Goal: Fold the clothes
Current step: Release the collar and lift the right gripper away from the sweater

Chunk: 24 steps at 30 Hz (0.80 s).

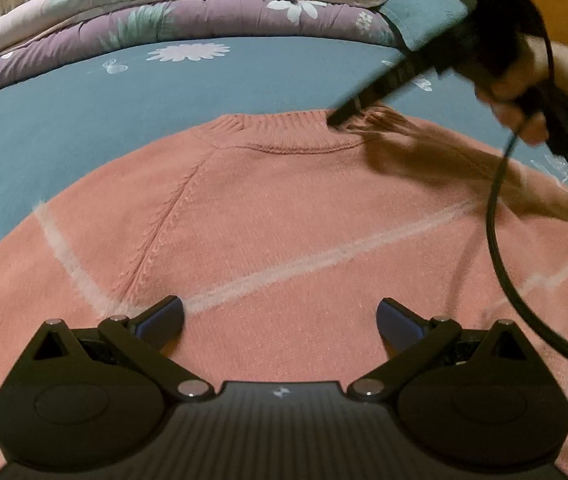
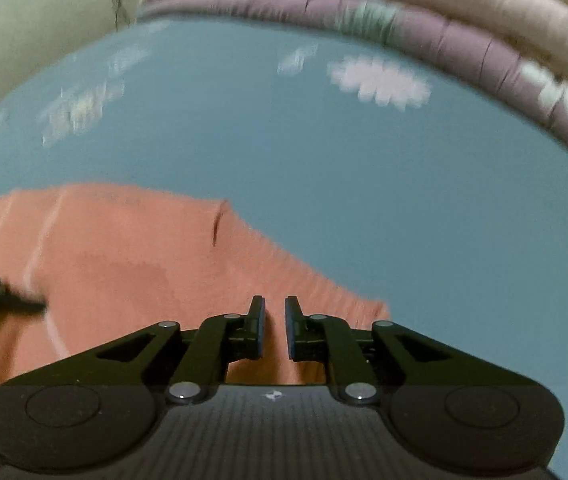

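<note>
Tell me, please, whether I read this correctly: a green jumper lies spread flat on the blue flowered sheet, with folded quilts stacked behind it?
Not quite: the jumper is salmon pink, not green, as the left wrist view plainly shows. The rest stands: it lies spread flat on the blue flowered sheet, with folded quilts stacked behind it.

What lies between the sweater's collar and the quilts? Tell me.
Only bare blue sheet between collar and quilts, seen in the left wrist view.
</note>
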### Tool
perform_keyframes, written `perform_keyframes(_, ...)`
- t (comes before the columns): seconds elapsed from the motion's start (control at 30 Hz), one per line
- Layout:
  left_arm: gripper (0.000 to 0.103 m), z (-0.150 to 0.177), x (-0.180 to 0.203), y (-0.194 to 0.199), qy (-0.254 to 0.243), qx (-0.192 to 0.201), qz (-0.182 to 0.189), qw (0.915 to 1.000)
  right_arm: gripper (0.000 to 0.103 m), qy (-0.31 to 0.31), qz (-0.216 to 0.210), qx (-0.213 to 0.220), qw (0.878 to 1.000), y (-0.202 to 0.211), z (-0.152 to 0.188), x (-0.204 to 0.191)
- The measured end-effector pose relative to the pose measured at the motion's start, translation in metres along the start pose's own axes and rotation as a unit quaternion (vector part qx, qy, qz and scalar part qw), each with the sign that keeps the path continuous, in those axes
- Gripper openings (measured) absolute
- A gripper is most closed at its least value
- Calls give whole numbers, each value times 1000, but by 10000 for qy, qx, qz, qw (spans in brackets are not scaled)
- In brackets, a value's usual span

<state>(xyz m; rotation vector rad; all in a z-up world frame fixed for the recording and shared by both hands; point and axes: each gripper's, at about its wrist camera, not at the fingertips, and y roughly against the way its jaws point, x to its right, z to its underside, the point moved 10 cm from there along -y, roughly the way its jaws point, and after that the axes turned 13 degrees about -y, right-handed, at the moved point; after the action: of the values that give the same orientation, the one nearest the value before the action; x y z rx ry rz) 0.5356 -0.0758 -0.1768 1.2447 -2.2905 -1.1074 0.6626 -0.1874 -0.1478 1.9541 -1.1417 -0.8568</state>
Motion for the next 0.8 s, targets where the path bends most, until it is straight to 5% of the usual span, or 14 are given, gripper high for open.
perform_keyframes(0.27, 102, -1, -1, -1, 7, -1, -17, 10000, 16, -181, 278, 420, 9986, -25, -19, -2)
perform_keyframes(0.33, 102, -1, -1, -2, 9, 11, -16, 10000, 23, -282, 280, 374, 9985, -17, -18, 0)
perform_keyframes(0.47, 102, -1, -2, -2, 3, 22, -25, 10000, 58, -540, 211, 596, 9965, 43, -2, 10)
perform_keyframes(0.7, 103, -2, -2, -3, -51, -51, -87, 9999, 90, -1764, 298, 622, 9819, 138, 102, 40)
perform_keyframes(0.8, 103, -1, -1, 2, -36, -237, -121, 9996, 90, -2309, 372, 555, 9707, 154, 161, 37)
